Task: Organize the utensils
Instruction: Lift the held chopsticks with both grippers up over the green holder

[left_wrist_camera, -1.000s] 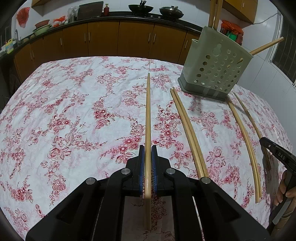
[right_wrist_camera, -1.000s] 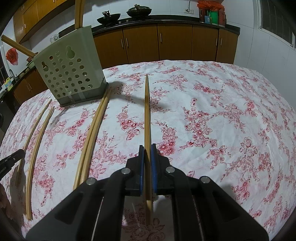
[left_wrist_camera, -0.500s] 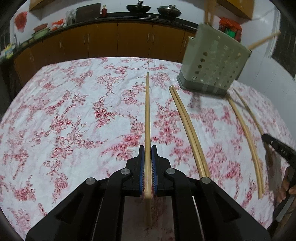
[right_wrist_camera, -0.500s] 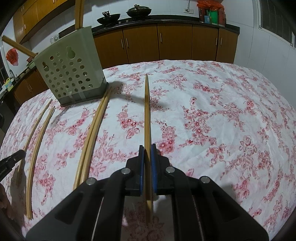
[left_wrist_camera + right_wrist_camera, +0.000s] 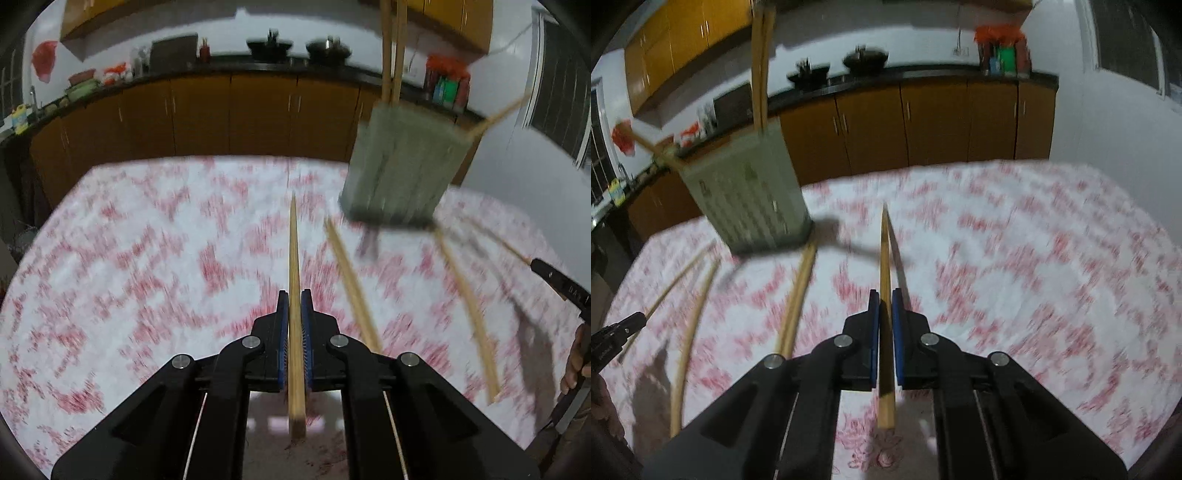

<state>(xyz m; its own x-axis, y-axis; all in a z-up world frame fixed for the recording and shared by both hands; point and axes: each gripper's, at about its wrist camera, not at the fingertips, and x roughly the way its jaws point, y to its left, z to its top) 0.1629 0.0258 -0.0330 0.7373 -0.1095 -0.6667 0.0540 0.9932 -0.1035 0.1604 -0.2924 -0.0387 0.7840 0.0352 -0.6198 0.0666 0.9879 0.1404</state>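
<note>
Both views were pretty smeared with motion blur, so fine detail was hard to read. The left gripper (image 5: 294, 301) had its blue-padded jaws clamped on a single wooden chopstick (image 5: 294, 258), which ran straight forward between the fingers with its butt end sticking out behind the pads and its tip pointing toward the far edge of the floral tablecloth (image 5: 147, 258). Same deal on the other side: the right gripper (image 5: 885, 300) was closed on its own chopstick (image 5: 885, 254), which cast a thin shadow on the cloth just to its right.

The grey-green perforated utensil holder (image 5: 402, 170) stood upright on the table, ahead and to the right in the left view, ahead and to the left in the right view. It had a couple of chopsticks (image 5: 391, 51) standing in it, plus one leaning out at an angle.

Loose ones lay on the cloth: a pair side by side (image 5: 798, 295) near the holder's base, and two more curved-looking sticks (image 5: 690, 321) further out toward the other gripper. Brown kitchen cabinets (image 5: 229, 114) ran along the back wall.
</note>
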